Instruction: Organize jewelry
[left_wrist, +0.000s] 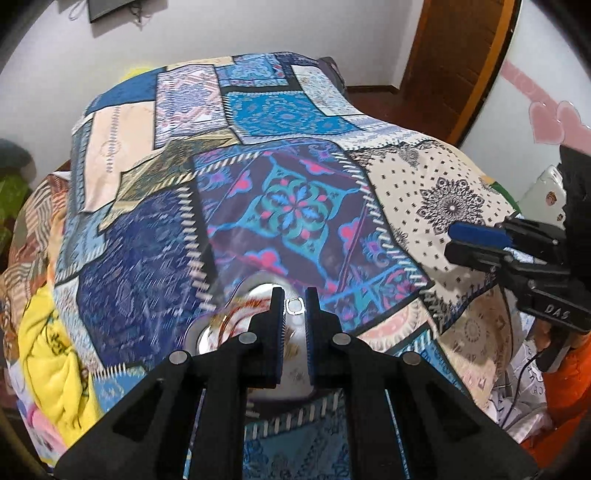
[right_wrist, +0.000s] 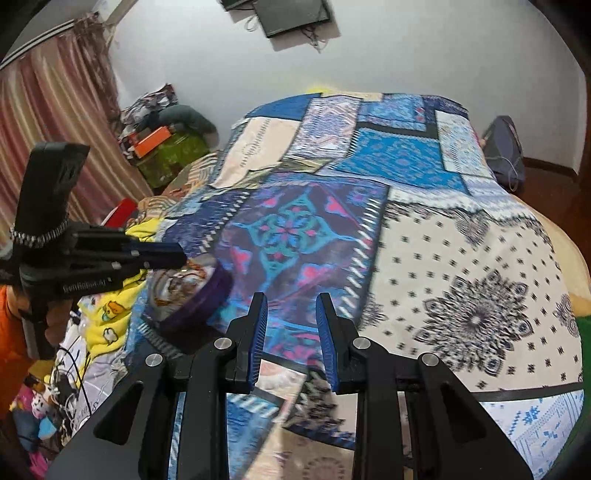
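Patchwork bedspread (left_wrist: 295, 177) across the bed, filling both views. Round purple jewelry box (right_wrist: 192, 295), left of centre, lifted, clear lid pinched in closed left gripper (left_wrist: 294, 306) fingers. Right gripper (right_wrist: 291, 310) fingers parted, holding nothing.

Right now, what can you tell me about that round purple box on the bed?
The round purple box is low, with a dark purple side wall and a clear top or open top; blur hides which. Reddish, stringy jewelry shows inside against a shiny silvery lining. It sits tilted near the edge of the patchwork bedspread. The left gripper reaches over its rim, jaws almost closed; whether they pinch anything is unclear.
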